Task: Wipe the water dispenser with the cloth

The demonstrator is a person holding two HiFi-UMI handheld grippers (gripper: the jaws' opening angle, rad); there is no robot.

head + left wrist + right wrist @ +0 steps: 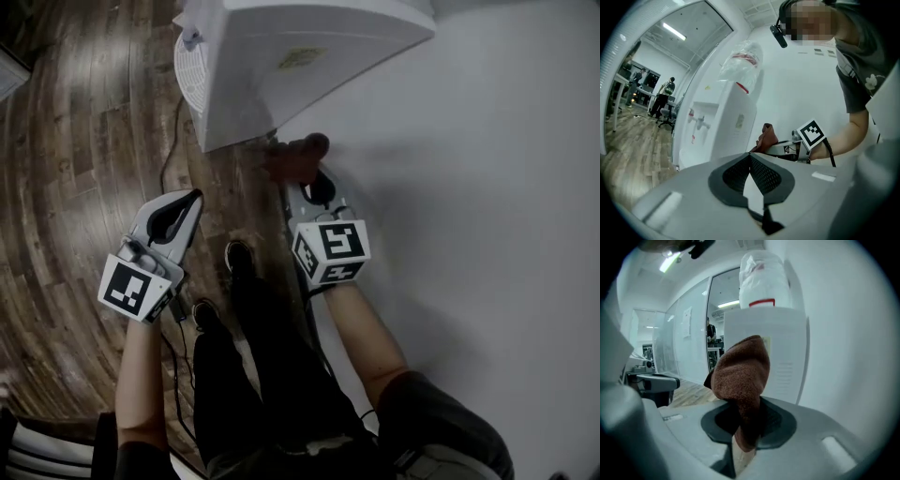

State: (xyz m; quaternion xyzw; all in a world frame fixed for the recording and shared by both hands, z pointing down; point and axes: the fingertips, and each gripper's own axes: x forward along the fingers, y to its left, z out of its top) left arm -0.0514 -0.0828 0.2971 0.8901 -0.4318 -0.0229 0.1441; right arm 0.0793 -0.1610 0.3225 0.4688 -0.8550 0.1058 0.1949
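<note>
The right tongs point(747, 416) are clamped on a brown terry cloth point(740, 371), which bunches up above the tips and hangs down between them. The cloth's free end reaches toward the side panel of the white water dispenser point(787, 348), close by the white wall point(487, 187); whether it touches the panel cannot be told. 1 clear bottle point(764, 280) sits on top of the dispenser. The left tongs point(751, 157) are closed with nothing between them, held over the wood floor point(75, 141), apart from the dispenser and to the left of the cloth.
</note>
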